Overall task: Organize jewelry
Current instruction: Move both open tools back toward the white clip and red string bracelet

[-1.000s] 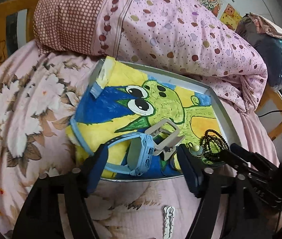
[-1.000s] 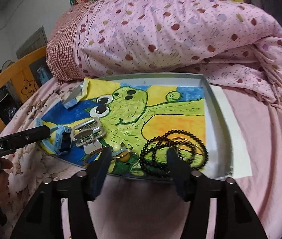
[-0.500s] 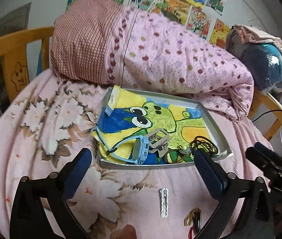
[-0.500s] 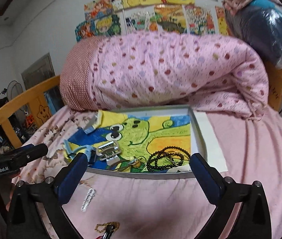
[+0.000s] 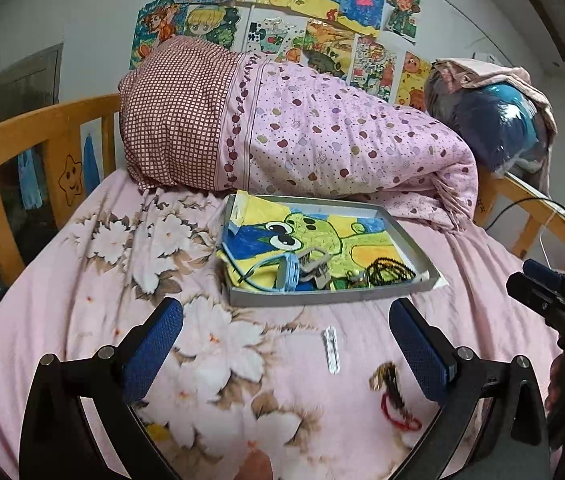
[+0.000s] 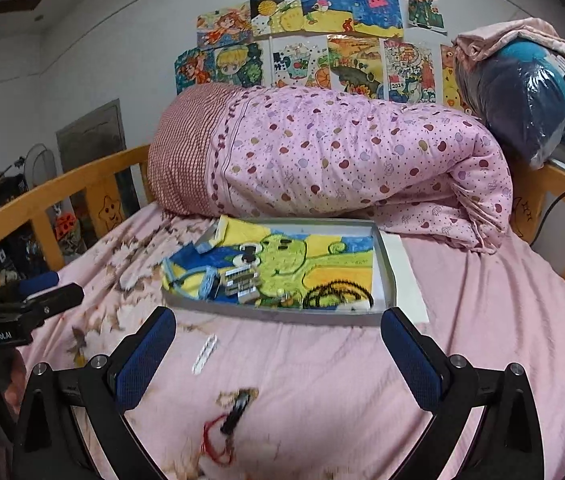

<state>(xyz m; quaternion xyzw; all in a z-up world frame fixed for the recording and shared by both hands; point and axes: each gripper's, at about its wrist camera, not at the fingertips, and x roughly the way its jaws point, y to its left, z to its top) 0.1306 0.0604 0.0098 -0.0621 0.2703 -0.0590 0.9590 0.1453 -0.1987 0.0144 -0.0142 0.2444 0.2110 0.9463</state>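
Observation:
A grey tray (image 5: 324,299) (image 6: 290,316) lined with a frog drawing lies on the bed. In it are a blue watch (image 5: 287,274) (image 6: 206,283), a silver clasp (image 5: 314,267) (image 6: 242,280) and a black bead necklace (image 5: 388,270) (image 6: 338,290). On the sheet in front of the tray lie a white hair clip (image 5: 331,350) (image 6: 204,353) and a red-and-gold cord piece (image 5: 394,396) (image 6: 230,412). My left gripper (image 5: 286,356) and right gripper (image 6: 278,360) are both open and empty, held back above the loose pieces.
A rolled pink quilt (image 5: 302,140) lies right behind the tray. Wooden bed rails (image 5: 22,148) run along the left and right. A bagged blue bundle (image 6: 530,96) sits at the back right. The other hand-held gripper shows at each view's edge (image 5: 554,300) (image 6: 22,308).
Both grippers have pulled back from the tray and opened wide. The hair clip and cord piece on the sheet have come into view.

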